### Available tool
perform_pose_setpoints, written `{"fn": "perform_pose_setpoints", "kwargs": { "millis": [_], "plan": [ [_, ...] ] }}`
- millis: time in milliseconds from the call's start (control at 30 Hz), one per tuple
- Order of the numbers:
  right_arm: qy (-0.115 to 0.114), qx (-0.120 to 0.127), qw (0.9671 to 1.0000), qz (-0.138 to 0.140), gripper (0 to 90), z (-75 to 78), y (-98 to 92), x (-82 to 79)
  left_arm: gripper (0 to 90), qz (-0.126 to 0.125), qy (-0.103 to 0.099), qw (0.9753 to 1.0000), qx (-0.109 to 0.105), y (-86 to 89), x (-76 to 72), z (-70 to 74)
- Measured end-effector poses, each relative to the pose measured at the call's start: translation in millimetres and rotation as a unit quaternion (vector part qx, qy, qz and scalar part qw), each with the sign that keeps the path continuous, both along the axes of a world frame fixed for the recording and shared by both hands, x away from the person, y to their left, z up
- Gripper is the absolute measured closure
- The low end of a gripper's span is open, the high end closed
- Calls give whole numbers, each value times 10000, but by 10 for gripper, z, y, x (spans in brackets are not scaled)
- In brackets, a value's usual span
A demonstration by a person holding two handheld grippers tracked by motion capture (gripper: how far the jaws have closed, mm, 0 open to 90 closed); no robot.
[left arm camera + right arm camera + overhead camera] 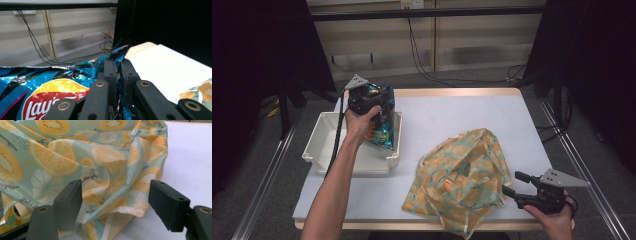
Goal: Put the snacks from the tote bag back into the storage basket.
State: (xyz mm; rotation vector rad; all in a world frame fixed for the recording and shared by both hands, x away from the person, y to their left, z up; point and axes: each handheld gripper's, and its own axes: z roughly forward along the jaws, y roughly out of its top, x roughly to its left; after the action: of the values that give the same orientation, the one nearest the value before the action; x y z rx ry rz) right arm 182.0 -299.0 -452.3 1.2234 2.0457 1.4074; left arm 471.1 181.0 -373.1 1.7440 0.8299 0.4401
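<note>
A blue Lay's chip bag point(382, 122) hangs over the white bin point(319, 142) at the table's left, pinched at its top edge by my left gripper point(362, 97). In the left gripper view the jaws of the left gripper point(118, 68) are shut on the crinkled chip bag point(50, 87). A fruit-print fabric bag point(462, 175) lies crumpled at the front right of the table. My right gripper point(514, 184) stands open just right of it, near the front edge. In the right gripper view the right gripper point(115, 200) has its jaws wide apart around a fold of the fabric bag point(82, 162).
The white table top point(452, 112) stretches bare behind the fabric bag. Metal rails point(584, 165) run along both sides of the table. Cables point(422, 60) hang and trail on the floor behind it.
</note>
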Motion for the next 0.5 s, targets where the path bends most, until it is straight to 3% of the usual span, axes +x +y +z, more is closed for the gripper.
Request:
{"fn": "perform_pose_setpoints", "kwargs": {
  "millis": [300, 500],
  "plan": [
    [21, 1, 10000, -19, 274, 1, -11, -5, 822, -158, 169, 9993, 296, -101, 29, -72],
    [28, 15, 10000, -4, 273, 0, -20, -1, 778, -225, 376, 9989, 187, -134, 37, -106]
  ]
}}
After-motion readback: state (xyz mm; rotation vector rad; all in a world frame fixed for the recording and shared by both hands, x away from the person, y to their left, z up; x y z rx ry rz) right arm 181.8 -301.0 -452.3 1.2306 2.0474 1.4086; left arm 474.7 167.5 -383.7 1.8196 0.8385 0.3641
